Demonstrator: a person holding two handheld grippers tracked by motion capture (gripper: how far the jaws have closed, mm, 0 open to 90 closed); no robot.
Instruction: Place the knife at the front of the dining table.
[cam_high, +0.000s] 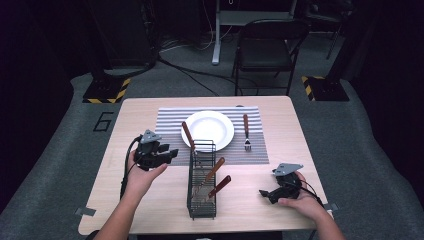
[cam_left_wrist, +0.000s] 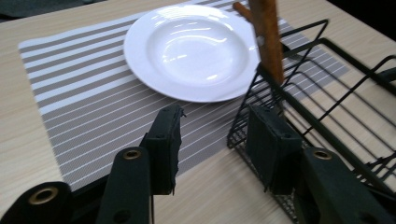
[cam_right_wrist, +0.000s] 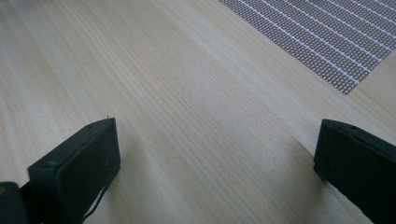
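The left hand-held gripper hovers just left of the rack, jaws spread moderately and holding nothing. In the left gripper view the rack's near corner sits at the right jaw, and a wooden handle rises upright from the rack directly ahead, in front of the plate. The handle's long axis runs near vertical, leaning slightly.

The right hand-held gripper rests low over the bare surface, jaws wide and holding nothing, well right of the rack. In my judgement the left is nearer to that handle.
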